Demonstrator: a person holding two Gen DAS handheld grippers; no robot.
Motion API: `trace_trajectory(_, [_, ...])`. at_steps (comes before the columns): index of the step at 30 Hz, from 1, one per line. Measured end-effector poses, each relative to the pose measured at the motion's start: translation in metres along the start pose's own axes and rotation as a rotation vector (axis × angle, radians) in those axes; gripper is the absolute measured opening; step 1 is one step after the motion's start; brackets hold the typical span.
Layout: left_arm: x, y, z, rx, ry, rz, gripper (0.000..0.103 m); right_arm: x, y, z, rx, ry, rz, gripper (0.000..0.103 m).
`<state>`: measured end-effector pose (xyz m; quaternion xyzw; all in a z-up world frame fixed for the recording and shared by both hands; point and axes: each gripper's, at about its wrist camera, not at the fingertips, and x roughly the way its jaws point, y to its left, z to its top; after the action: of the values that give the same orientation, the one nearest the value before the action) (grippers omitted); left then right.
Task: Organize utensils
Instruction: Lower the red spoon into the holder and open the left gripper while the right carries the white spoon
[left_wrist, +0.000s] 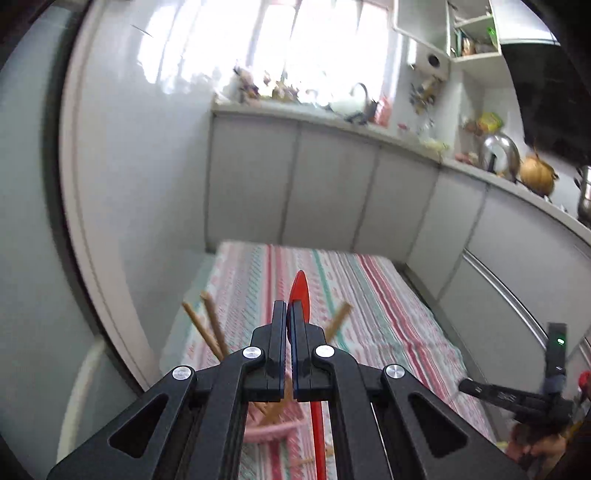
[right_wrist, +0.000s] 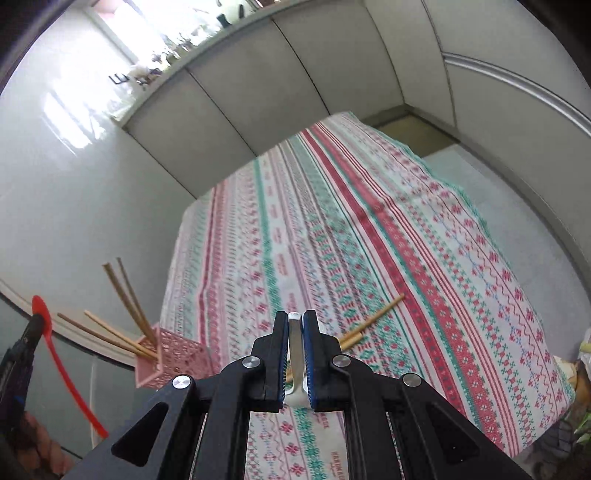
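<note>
My left gripper (left_wrist: 289, 308) is shut on a red plastic spoon (left_wrist: 300, 291), held in the air above the pink utensil holder (left_wrist: 269, 430); the spoon (right_wrist: 55, 343) also shows at the left of the right wrist view. The pink holder (right_wrist: 166, 354) stands at the table's left edge with several wooden chopsticks (right_wrist: 125, 291) in it. My right gripper (right_wrist: 295, 315) is shut on a white utensil handle (right_wrist: 295, 347), above the table. Loose wooden chopsticks (right_wrist: 373, 317) lie on the patterned tablecloth (right_wrist: 369, 229) just beyond my right gripper.
The table stands in a kitchen corner with grey cabinet fronts (left_wrist: 332, 184) behind it and a white wall (right_wrist: 74, 184) to the left. A cluttered counter (left_wrist: 498, 162) with pots runs along the back right. The right gripper's body (left_wrist: 517, 398) shows at the lower right.
</note>
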<state>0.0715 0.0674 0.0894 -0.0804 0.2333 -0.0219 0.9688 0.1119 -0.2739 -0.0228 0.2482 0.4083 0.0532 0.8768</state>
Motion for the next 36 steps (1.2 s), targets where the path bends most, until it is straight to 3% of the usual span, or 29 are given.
trace_trajectory(3, [0.008, 0.009, 0.002, -0.021, -0.055, 0.049, 0.001, -0.006, 0.010, 0.004, -0.020, -0.016, 0.025, 0.008])
trace_trajectory(8, [0.032, 0.008, 0.000, 0.043, -0.146, 0.136, 0.001, -0.011, 0.019, 0.007, -0.033, -0.025, 0.057, 0.008])
trace_trajectory(16, [0.071, 0.015, -0.011, 0.081, -0.215, 0.214, 0.001, -0.006, 0.023, 0.007, -0.027, -0.011, 0.081, 0.008])
trace_trajectory(19, [0.085, 0.015, -0.017, 0.113, -0.219, 0.244, 0.001, -0.006, 0.021, 0.007, -0.020, -0.009, 0.082, 0.008])
trace_trajectory(30, [0.101, 0.001, -0.041, 0.197, -0.172, 0.206, 0.001, -0.012, 0.014, 0.007, -0.005, -0.014, 0.086, 0.008])
trace_trajectory(36, [0.104, 0.008, -0.042, 0.169, -0.107, 0.171, 0.001, -0.017, 0.014, 0.005, -0.001, -0.020, 0.097, 0.008])
